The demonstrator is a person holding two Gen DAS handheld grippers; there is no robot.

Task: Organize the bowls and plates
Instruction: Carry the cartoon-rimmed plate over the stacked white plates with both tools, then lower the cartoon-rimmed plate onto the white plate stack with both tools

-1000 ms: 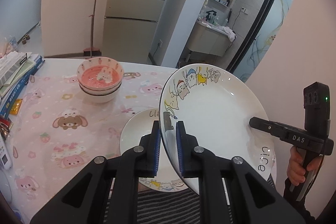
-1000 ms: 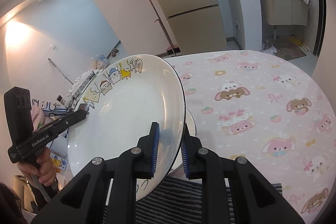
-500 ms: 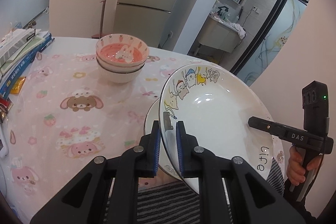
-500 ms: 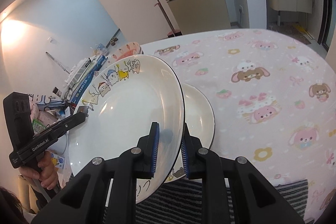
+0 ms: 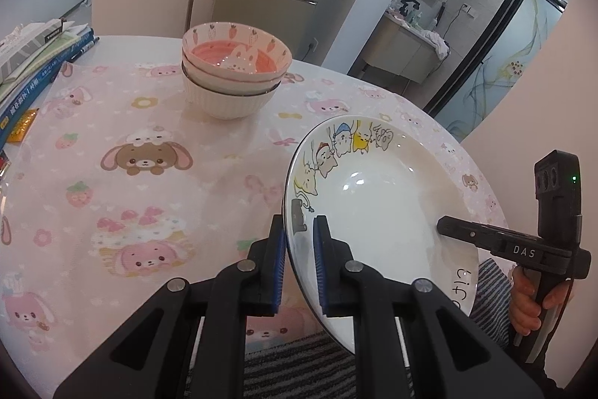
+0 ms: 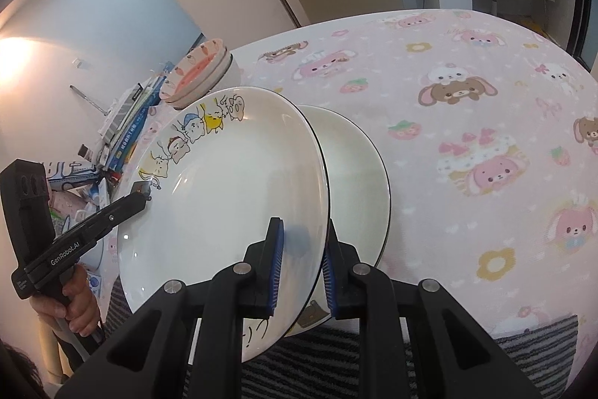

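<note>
Both tools are matte black plastic. The left gripper has two broad angular arms, each with round silver screws, ending in fingers lined with ribbed blue pads. The right gripper is built the same. Seen side-on, one handle reads "DAS" in white beside a green light; the other reads "GenRobot.AI". A striped black-and-grey garment shows below.

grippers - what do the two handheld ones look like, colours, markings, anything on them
Both are matte black plastic. The left gripper and right gripper each have two angular jaws lined with ribbed blue pads, plus silver round pivot screws on the linkage. Each has a pistol-style handle topped by a boxy black head. The left one reads "GenRobot.AI" in white; the right one reads "DAS" and shows a small green light.
</note>
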